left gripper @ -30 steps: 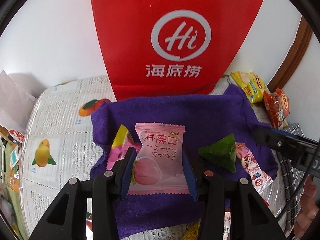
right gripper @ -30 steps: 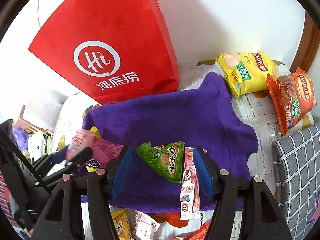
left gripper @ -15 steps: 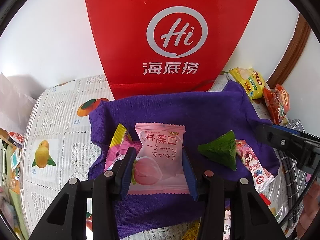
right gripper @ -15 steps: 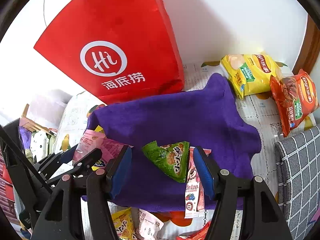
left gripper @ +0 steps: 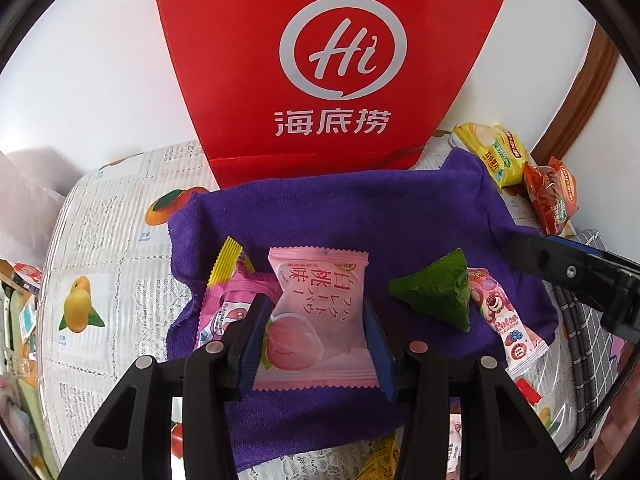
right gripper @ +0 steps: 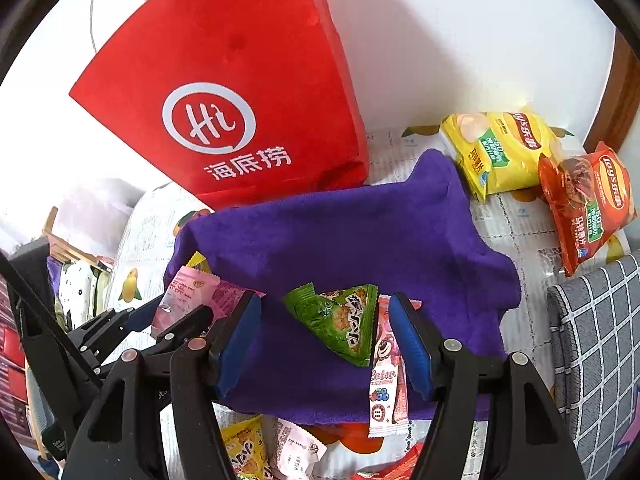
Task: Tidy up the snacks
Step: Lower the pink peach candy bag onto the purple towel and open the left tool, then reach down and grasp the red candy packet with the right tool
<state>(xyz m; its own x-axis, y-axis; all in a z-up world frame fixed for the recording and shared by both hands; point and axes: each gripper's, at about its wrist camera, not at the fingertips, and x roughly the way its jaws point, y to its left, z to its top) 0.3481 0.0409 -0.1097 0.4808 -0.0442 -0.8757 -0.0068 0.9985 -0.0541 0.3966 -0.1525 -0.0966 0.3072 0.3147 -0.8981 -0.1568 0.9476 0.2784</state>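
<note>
The pink peach-flavoured snack packet point(left gripper: 320, 312) lies on the purple cloth point(left gripper: 340, 216), between the blue pads of the left claw point(left gripper: 316, 344). Its side edges meet both pads, which are easing apart at this moment while still touching the wrapper. Just to its left, partly under it, sits a second pink packet point(left gripper: 224, 308) with a yellow crimped end.

To the right on the same cloth rests a green triangular snack pouch point(left gripper: 436, 292), and touching its right side is a long pink strip packet point(left gripper: 504, 320) printed with a bear, whose lower end runs off the cloth edge. In the right wrist view the right claw point(right gripper: 324, 340) hangs over these two, its pads standing apart with the green triangular snack pouch point(right gripper: 340, 320) and the long pink strip packet point(right gripper: 384, 364) in the gap, neither pad touching them.

The purple cloth point(right gripper: 340, 240) is spread on a bench point(left gripper: 112, 220) covered with a fruit-print sheet. Behind the cloth a red paper bag point(left gripper: 332, 60) with a white logo stands upright against a white wall. Beyond the cloth's far right corner lie a yellow chip bag point(right gripper: 500, 152) and a red chip bag point(right gripper: 584, 208), touching each other. A grey checked fabric point(right gripper: 600, 340) borders the bench on the right. More small packets point(right gripper: 244, 452) lie near the cloth's near edge.
</note>
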